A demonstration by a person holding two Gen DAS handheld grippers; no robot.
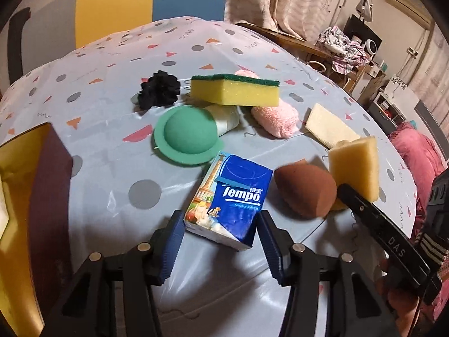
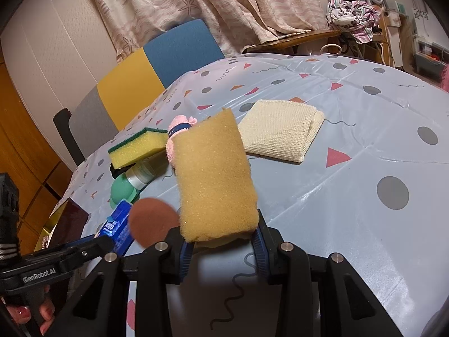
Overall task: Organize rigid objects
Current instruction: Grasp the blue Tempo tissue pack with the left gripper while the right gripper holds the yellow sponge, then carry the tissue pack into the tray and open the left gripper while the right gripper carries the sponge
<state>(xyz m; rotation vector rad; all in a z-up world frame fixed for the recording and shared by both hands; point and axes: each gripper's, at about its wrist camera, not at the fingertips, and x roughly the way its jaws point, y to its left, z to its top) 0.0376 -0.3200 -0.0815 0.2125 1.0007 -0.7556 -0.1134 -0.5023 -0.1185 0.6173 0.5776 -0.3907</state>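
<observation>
A blue Tempo tissue pack (image 1: pixel 238 193) lies tilted on the patterned tablecloth (image 1: pixel 112 224). Its near end sits between the blue pads of my left gripper (image 1: pixel 220 221), and both pads touch its sides. A tall tan sponge (image 2: pixel 216 179) stands upright in my right gripper (image 2: pixel 221 238), which is shut on its lower end. In the left wrist view that sponge (image 1: pixel 356 163) and one black right finger (image 1: pixel 373 213) are at the right. A brown egg-shaped makeup sponge (image 1: pixel 306 191) lies between the pack and the tan sponge.
Behind lie a green dome-shaped cap (image 1: pixel 186 137) on a bottle (image 1: pixel 227 119), a yellow-green scouring sponge (image 1: pixel 235 91), a black scrunchie (image 1: pixel 160 90), a pink fluffy roll (image 1: pixel 276 119) and a cream cloth (image 1: pixel 328 132). An open gold-lined box (image 1: pixel 53 168) stands left. A chair (image 2: pixel 157 64) is behind the table.
</observation>
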